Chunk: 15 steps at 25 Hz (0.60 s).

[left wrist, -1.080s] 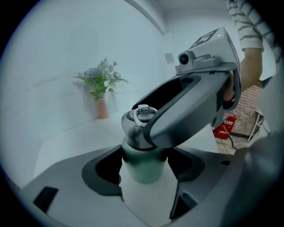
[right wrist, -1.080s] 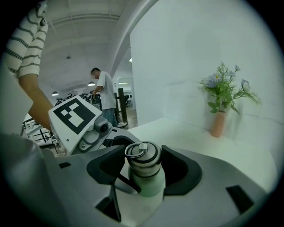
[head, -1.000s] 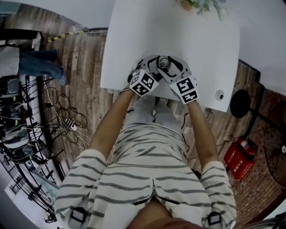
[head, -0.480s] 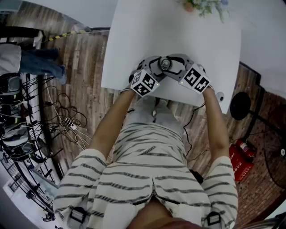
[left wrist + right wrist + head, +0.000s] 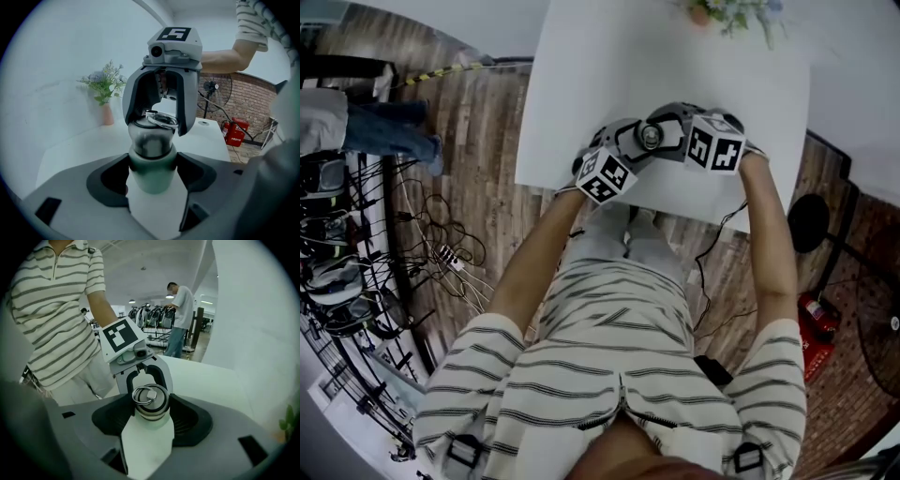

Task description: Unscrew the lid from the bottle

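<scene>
A pale green bottle [image 5: 152, 171] with a steel lid [image 5: 151, 139] stands over the near edge of the white table [image 5: 609, 75]. My left gripper [image 5: 152, 176] is shut on the bottle's body, its dark pads pressed on both sides. From above and the right, my right gripper [image 5: 150, 416] is shut on the lid [image 5: 150, 401], which carries a metal ring on top. In the head view the lid [image 5: 651, 137] shows between the left gripper [image 5: 625, 148] and the right gripper [image 5: 673, 131].
A small vase of flowers [image 5: 717, 11] stands at the table's far edge. A red fire extinguisher [image 5: 818, 319] and a fan [image 5: 213, 89] are on the floor to the right, cables [image 5: 441, 253] to the left. Another person [image 5: 180, 319] stands by racks behind.
The right gripper has rolled around the lid, its marker cube swinging from below and right of the bottle up to its right side. The left gripper and bottle have stayed put.
</scene>
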Tool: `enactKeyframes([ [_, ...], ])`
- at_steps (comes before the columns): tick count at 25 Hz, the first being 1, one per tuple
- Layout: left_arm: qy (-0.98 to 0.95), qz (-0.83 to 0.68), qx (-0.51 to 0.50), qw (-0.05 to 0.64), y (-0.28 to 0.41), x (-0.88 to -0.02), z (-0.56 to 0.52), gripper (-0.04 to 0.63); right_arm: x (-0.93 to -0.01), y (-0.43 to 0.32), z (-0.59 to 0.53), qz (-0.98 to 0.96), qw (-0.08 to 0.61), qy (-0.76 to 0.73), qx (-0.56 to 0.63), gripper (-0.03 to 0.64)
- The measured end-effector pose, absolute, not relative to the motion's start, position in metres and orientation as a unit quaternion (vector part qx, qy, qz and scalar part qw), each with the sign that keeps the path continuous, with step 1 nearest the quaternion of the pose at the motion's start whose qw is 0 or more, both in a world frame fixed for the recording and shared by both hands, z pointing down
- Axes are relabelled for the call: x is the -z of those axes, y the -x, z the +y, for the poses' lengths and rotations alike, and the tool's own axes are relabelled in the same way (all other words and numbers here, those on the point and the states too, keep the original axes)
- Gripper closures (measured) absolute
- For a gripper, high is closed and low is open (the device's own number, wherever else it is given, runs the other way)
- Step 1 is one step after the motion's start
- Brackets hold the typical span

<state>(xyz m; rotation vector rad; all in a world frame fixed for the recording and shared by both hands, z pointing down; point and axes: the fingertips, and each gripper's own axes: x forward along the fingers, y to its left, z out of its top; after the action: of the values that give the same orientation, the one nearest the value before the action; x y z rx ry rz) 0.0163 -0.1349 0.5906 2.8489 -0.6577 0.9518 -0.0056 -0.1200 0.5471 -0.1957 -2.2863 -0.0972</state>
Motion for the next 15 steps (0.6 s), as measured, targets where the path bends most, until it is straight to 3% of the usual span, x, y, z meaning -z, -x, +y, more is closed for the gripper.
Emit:
enactKeyframes([
  [4, -0.925, -0.214, -0.311, 0.035, -0.0166, -0.5928, -0.1351, 0.278, -0.5493, 0.0044, -0.1204, -0.888, 0.443, 0.103, 0.067, 0.357],
  [9, -0.925, -0.214, -0.312, 0.033, -0.0176, -0.5934, -0.1371, 0.278, -0.5487, 0.0042, -0.1229, -0.893, 0.436, 0.087, 0.068, 0.354],
  [15, -0.924, -0.215, -0.314, 0.034, -0.0194, -0.5939, -0.1346, 0.278, -0.5486, 0.0032, -0.1177, -0.917, 0.398, -0.012, 0.035, 0.271],
])
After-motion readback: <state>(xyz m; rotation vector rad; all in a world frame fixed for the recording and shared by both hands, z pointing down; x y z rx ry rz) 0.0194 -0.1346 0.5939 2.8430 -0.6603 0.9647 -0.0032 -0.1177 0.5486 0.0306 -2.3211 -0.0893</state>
